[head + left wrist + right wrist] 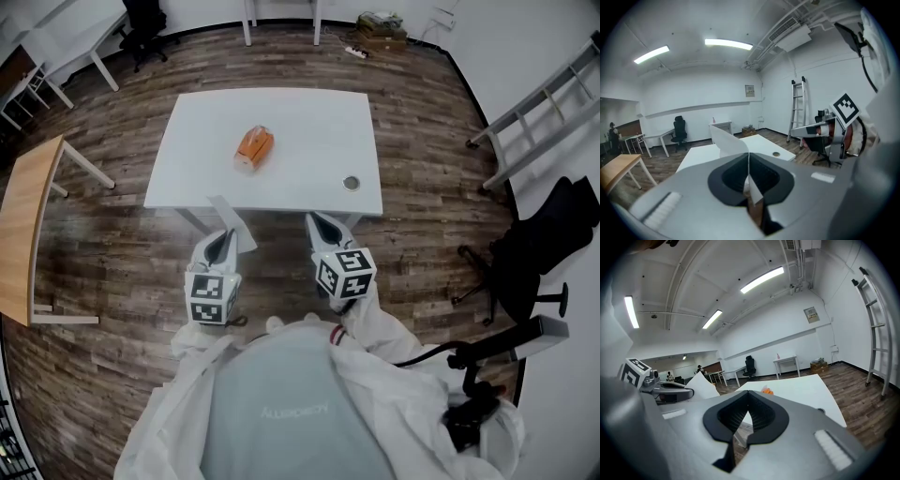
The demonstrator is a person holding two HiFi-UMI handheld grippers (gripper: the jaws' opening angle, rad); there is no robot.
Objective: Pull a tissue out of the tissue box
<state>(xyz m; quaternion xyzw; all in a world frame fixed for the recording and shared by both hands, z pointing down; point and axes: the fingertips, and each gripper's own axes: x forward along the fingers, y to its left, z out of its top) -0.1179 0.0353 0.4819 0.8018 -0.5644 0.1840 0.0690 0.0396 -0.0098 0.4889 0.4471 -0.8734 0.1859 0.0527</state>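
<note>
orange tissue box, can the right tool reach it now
Probably not: the orange tissue box sits mid-table, beyond the right tool, back at the white table edge. Nothing blocks it.

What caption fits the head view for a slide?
Left gripper shut on a tissue, right gripper shut, empty; orange tissue box on white table ahead.

Bright, even indoor light comes from long ceiling strip lights [729,44], which burn out to pure white in both gripper views. In the head view the white table [309,122] glares and casts only a faint, soft shadow on the wood floor [112,253]. All three pictures are fisheye: straight lines bow, and the corners of both gripper views go black. The grey bodies of the left gripper [749,157] and right gripper [748,394] look soft and out of focus, the room behind sharper
</note>
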